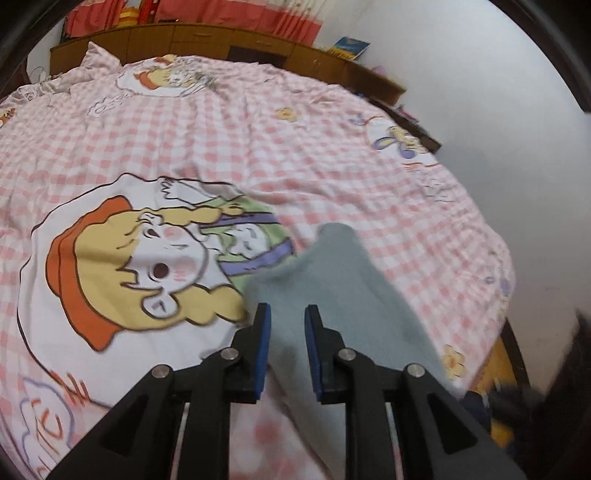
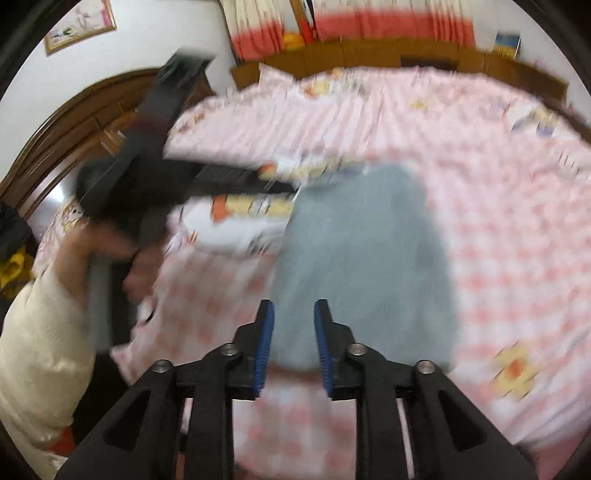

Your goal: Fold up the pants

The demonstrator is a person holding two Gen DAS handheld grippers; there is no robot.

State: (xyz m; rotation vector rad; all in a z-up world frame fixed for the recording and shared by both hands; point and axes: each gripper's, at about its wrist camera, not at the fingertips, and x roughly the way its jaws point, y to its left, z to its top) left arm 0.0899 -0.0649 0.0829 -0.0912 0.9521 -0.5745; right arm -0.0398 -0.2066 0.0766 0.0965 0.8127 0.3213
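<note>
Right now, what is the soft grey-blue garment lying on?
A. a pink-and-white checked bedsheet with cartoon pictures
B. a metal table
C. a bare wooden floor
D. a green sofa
A: in both wrist views the soft grey-blue garment is spread on the pink-and-white checked bedsheet, beside a cartoon girl in an orange hat, with both grippers' jaws open near it.

A home bedroom: cartoon-print pink gingham bedspread, wooden headboard, red curtains.
</note>
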